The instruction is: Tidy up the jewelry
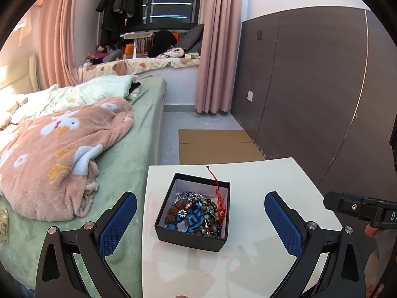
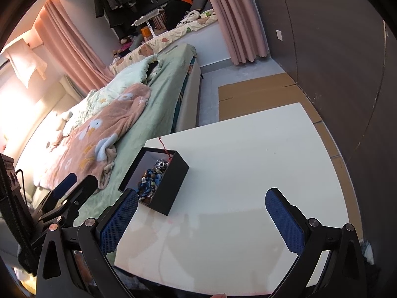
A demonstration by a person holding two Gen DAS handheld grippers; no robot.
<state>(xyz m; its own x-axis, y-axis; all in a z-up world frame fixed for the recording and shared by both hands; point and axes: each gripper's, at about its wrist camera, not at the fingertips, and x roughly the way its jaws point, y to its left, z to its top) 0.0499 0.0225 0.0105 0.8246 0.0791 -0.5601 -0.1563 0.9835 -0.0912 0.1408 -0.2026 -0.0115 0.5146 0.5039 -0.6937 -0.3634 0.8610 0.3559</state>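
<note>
A black jewelry box (image 1: 188, 238) stands on the white table (image 1: 260, 186), at its left side near the bed. It holds a tangle of bead bracelets, a blue woven piece (image 1: 196, 217) and a red cord (image 1: 218, 191) that hangs over the far rim. My left gripper (image 1: 198, 208) is open and empty, jaws wide, just in front of the box. My right gripper (image 2: 202, 202) is open and empty over the table, with the box (image 2: 171, 186) by its left finger. The left gripper also shows in the right wrist view (image 2: 72, 186).
A bed with a green sheet (image 1: 129, 154) and a pink blanket (image 1: 57, 149) lies left of the table. Flat cardboard (image 1: 213, 146) lies on the floor beyond it. A dark wall panel (image 1: 310, 87) runs along the right. Pink curtains (image 1: 218, 49) hang behind.
</note>
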